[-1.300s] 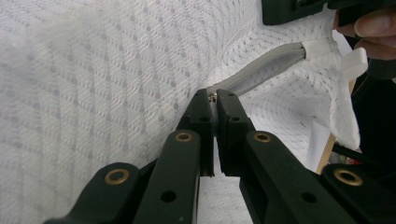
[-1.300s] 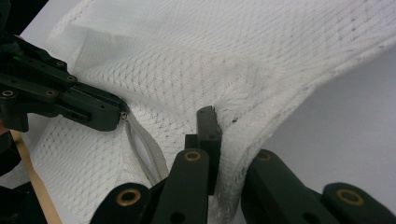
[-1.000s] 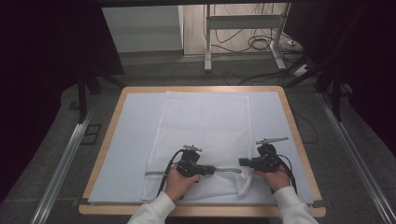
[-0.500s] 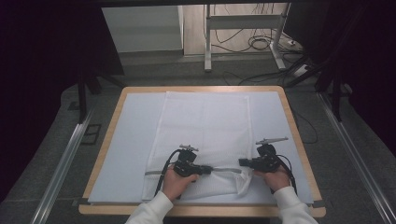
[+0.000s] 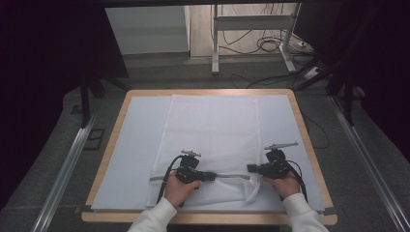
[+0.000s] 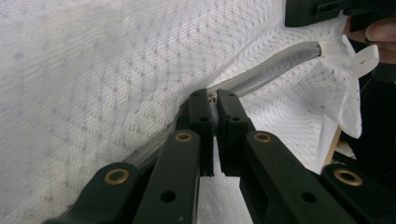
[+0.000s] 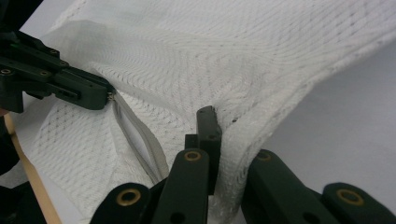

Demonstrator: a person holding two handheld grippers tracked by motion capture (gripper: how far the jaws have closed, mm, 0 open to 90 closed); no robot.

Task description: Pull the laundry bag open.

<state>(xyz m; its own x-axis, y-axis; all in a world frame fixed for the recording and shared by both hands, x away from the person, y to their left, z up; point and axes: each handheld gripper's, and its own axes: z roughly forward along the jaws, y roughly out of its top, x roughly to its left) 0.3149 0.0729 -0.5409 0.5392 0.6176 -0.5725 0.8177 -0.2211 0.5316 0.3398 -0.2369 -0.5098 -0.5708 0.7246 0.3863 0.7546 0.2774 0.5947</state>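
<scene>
A white mesh bag [image 5: 212, 130] lies flat on the table, its grey zipper [image 5: 232, 176] running along the near edge. My left gripper [image 5: 211, 176] is shut on the zipper pull [image 6: 213, 97], and the zipper tape [image 6: 271, 67] stretches away from its tips. My right gripper [image 5: 250, 168] faces it from the right. It is shut on the mesh at the bag's end [image 7: 233, 56], with the cloth draped over one jaw. In the right gripper view the left gripper [image 7: 93, 95] sits at the far end of the zipper [image 7: 140, 140].
The bag rests on a pale blue mat [image 5: 135, 145] covering a wooden-edged table [image 5: 104, 164]. A hand holds each gripper at the near edge. Beyond the table are a dark floor, desk legs and cables [image 5: 270, 46].
My left gripper has shifted slightly to the left along the zipper line. The right gripper has held its place on the bag's end.
</scene>
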